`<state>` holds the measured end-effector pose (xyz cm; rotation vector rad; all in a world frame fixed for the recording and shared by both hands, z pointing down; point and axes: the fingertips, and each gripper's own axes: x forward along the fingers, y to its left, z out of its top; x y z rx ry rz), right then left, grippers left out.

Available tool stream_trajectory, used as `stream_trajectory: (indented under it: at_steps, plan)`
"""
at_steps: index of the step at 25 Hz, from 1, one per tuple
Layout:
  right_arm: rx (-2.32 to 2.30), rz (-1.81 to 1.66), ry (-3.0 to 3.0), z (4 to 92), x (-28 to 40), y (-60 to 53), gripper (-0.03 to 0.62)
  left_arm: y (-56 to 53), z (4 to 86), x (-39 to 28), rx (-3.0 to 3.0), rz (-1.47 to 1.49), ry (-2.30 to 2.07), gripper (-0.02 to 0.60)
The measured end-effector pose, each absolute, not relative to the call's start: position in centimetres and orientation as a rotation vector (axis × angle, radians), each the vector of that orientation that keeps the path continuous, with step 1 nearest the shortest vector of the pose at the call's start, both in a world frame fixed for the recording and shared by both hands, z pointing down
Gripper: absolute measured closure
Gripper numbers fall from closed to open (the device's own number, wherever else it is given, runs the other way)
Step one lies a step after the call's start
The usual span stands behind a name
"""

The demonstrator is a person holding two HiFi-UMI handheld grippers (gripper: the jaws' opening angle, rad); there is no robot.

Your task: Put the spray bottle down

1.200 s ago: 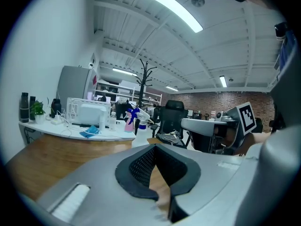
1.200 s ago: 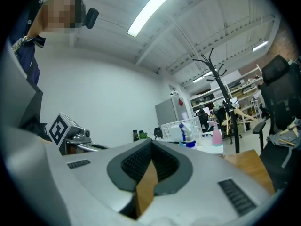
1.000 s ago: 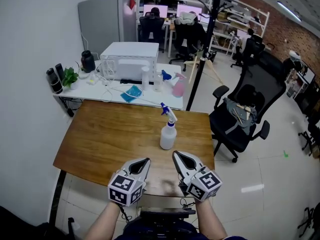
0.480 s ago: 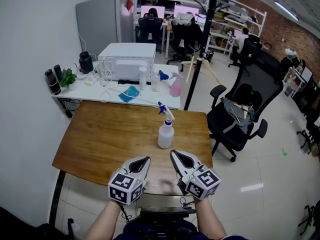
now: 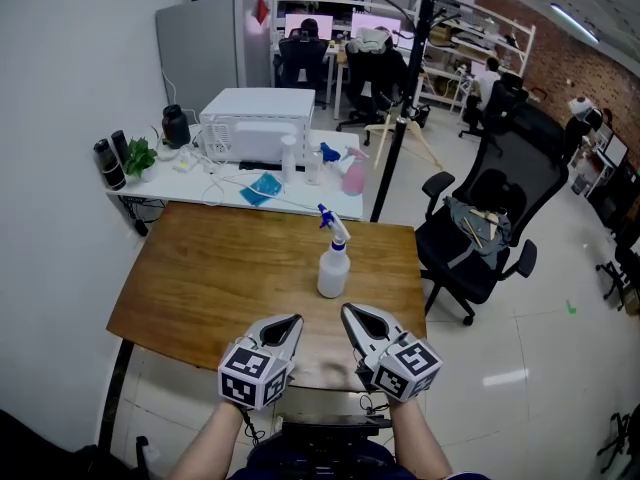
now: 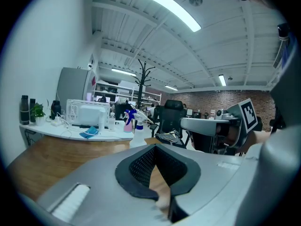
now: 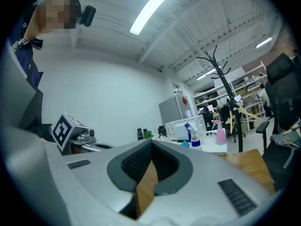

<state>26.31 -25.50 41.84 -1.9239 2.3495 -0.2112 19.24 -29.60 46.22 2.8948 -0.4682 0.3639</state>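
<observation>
The brown wooden table [image 5: 200,278] bears the white plastic spray bottle with blue trigger [image 5: 334,268], upright and unmoved since a second ago; left gripper [image 5: 289,321] and right gripper [image 5: 351,312] sit near it, both closed and empty; placement judged complete.

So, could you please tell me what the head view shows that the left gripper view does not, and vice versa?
Only the head view: the whole wooden table, seen from above, and the marker cube on the left gripper. Only the left gripper view: the ceiling lights and its own jaws close up, together, nothing between them. Both: the spray bottle standing upright on the table, untouched, plus the right gripper and the black office chair.
</observation>
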Motion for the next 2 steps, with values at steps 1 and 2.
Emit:
stream_trajectory:
  at_steps: [1,2]
  plan:
    - [-1.923,-0.210,2.351,41.83,26.29,-25.48,0.580,-29.58,46.21,19.24,2.895,0.364,-0.469,0.574]
    - [-1.923,-0.209,2.353,41.82,26.27,-25.46,0.580,-29.56,46.19,19.23,2.895,0.363,-0.469,0.574]
